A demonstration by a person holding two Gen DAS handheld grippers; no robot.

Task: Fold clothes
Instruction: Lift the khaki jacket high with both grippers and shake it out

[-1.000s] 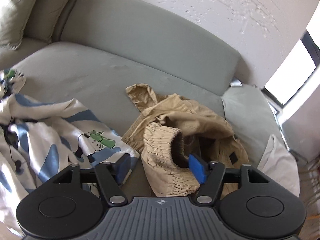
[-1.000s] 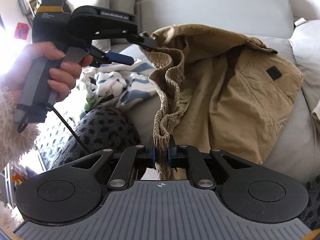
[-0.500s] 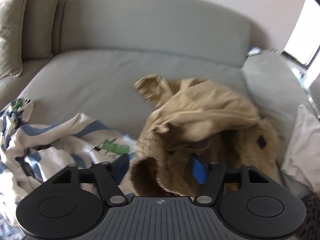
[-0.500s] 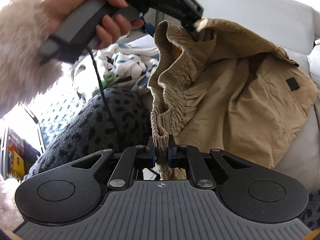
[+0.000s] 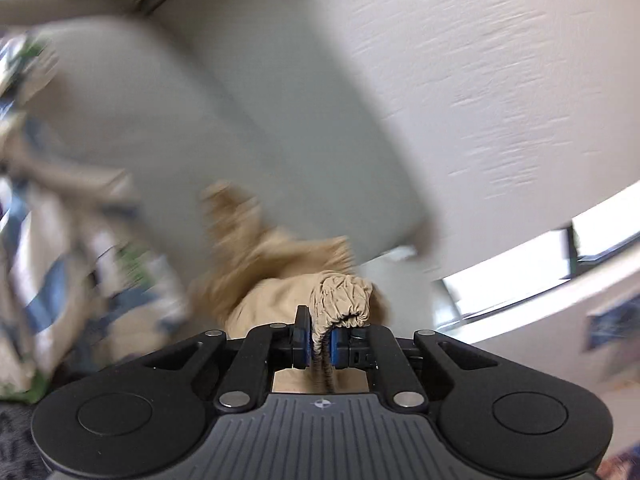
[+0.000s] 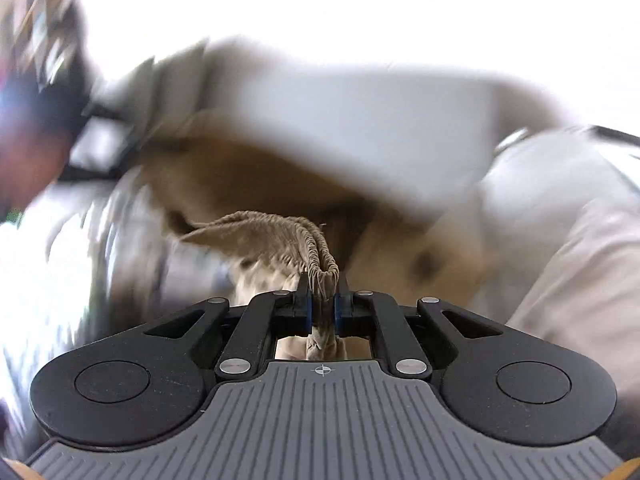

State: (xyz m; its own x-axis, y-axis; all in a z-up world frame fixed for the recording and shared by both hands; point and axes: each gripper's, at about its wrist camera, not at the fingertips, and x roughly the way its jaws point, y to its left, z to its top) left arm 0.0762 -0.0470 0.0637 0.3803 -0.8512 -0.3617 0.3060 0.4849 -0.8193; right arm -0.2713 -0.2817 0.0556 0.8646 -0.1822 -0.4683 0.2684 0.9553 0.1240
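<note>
Tan shorts point(image 5: 340, 296) pinched by two grippers, left point(image 5: 321, 346) and right point(image 6: 322, 314).

Left gripper point(image 5: 321, 346): black body, two round lobes at the sides, each with a shallow circular recess. Grey ribbed plate in the middle, small crosshair mark at its front edge. Two black link arms per side run forward to the fingers; silver screw heads at the pivots, two near the plate, more further out. Fingers point(image 5: 301, 336) black with blue pads on the inner faces.

Right gripper point(image 6: 322, 314): same build, with black lobes, grey ribbed plate, crosshair mark, silver screws. Blue pads point(image 6: 307, 314) thin, on the inner faces of the black fingers. Light scuff specks on the left lobe.
</note>
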